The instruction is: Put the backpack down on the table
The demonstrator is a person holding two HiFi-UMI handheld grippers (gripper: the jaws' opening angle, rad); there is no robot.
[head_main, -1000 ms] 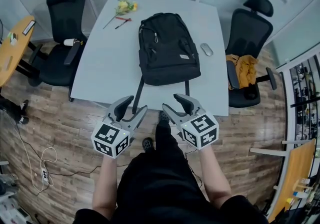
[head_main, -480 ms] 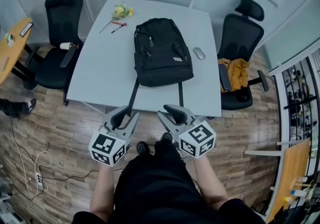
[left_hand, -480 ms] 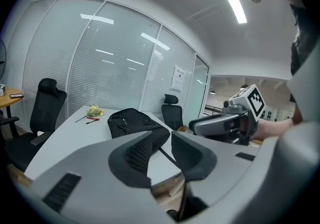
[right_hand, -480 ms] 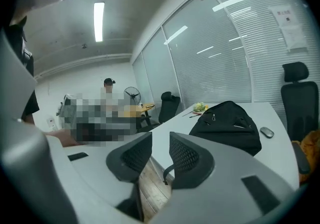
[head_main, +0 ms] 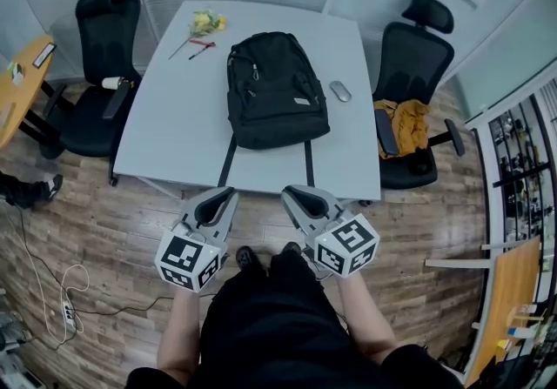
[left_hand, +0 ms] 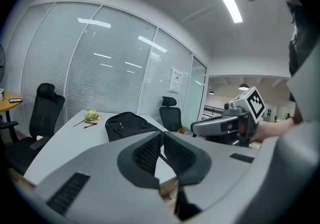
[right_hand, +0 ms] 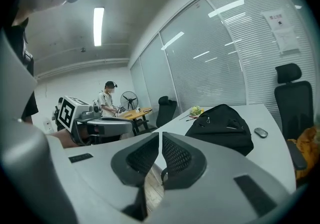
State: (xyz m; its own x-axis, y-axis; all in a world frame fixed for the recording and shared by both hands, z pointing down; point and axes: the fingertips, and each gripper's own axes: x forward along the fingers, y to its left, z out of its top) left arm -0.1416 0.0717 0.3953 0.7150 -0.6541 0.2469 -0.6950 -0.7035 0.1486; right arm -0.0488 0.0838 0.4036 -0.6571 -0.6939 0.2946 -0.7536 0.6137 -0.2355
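Note:
The black backpack [head_main: 277, 87] lies flat on the white table [head_main: 174, 126], with its two straps [head_main: 228, 161] hanging over the near edge. It also shows in the left gripper view [left_hand: 127, 123] and the right gripper view [right_hand: 222, 128]. My left gripper [head_main: 223, 196] and right gripper [head_main: 296, 196] hover side by side over the floor, short of the table's near edge and apart from the backpack. The jaws of both are closing and stand almost together, with nothing between them [left_hand: 161, 135] [right_hand: 160, 135].
A grey mouse [head_main: 339, 91] lies right of the backpack. Yellow flowers [head_main: 203, 23] and a red pen [head_main: 203, 45] lie at the far left corner. Black chairs [head_main: 96, 57] [head_main: 409, 57] flank the table, the right one holding an orange garment [head_main: 402, 126]. A person stands at a far desk [right_hand: 107, 98].
Both grippers' jaws have come together from wide open. Both hands have drawn back a little from the table's edge. The backpack has stayed where it lies.

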